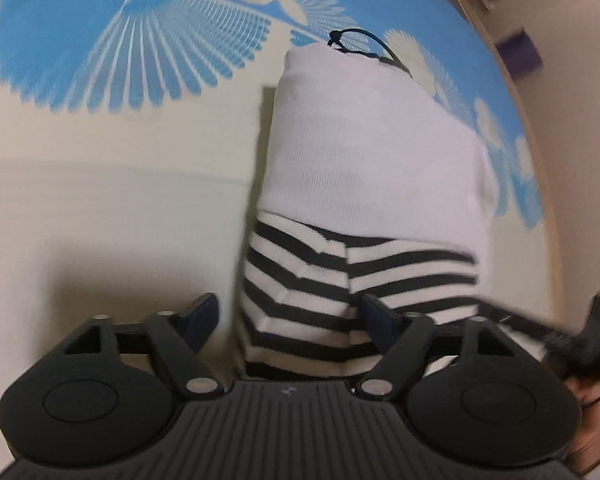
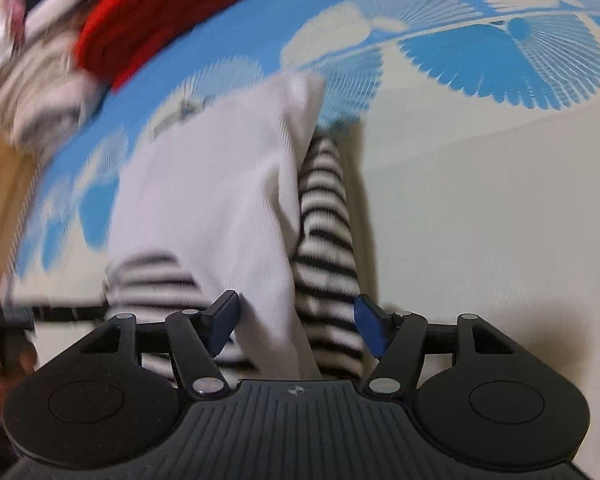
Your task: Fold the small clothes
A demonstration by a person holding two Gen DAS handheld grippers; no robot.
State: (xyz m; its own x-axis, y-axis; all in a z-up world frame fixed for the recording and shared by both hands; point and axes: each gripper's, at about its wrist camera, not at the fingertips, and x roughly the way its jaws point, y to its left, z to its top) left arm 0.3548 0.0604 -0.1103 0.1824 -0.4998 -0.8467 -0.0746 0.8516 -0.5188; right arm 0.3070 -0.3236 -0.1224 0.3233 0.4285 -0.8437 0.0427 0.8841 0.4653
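- Left gripper (image 1: 288, 318): jaws spread; folded garment (image 1: 364, 168) fills the gap ahead.
- Left of its jaws: bare cloth (image 1: 112, 208), passable.
- Right gripper (image 2: 296, 328): garment between jaws; bare cloth to the right.
- Far left ahead: clothes pile (image 2: 100, 24) blocks.

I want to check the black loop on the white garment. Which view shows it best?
The left wrist view: the black loop lies sharp at the far edge of the white garment. In the right wrist view that edge is blurred and no loop can be made out.
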